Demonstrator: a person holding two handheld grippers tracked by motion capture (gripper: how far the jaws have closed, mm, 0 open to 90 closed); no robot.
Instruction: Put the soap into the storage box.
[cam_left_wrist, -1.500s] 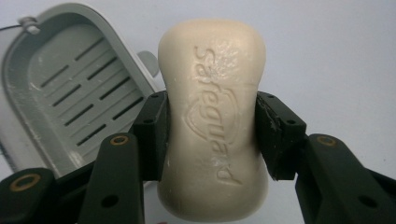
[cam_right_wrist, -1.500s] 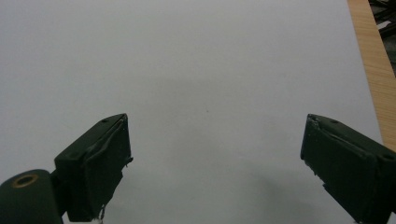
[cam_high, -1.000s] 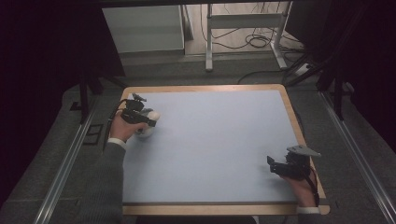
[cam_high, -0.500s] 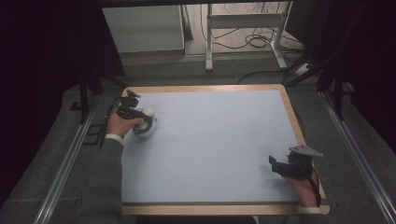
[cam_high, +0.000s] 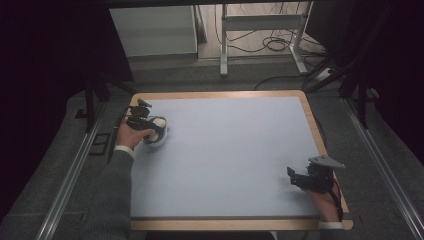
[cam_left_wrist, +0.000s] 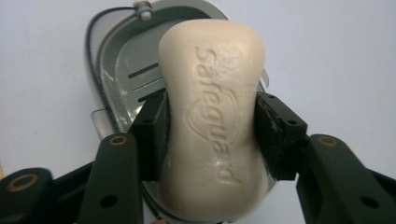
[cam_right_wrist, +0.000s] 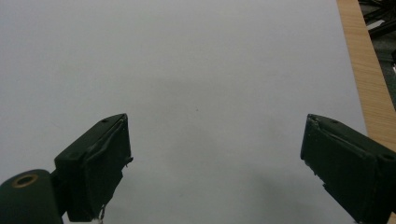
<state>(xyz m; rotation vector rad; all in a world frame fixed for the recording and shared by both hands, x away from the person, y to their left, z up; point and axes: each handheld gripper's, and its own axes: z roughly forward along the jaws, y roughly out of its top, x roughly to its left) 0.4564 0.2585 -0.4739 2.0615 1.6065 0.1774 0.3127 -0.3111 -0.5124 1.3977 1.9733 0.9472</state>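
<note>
At the left of the tabletop, near its far left corner, the left claw is seen clamped across the waist of a cream soap bar, its two black pads pressed against the bar's long sides. In the left gripper view the bar is held over a grey soap dish, whose slotted floor and dark rim are seen behind and beside it. Whether the bar's underside rests on the dish or is carried just above it cannot be told, because the contact is covered by the bar itself. The step in hand is judged to be either the lifting of the soap out of the dish or the setting of it in; the pictures do not settle which. If the bar is to be lifted, a straight rise with a firm, even squeeze is called for, since soap is likely slippery and the dish is light and may be dragged along. If it is to be set down, the bar should be centred over the slots before the pads are parted.

In the high view the bar and dish are largely masked by the left hand, so only a pale patch is made out.

At the near right edge, the right claw is held wide open above bare blue surface, nothing between its pads, well apart from the soap
</note>
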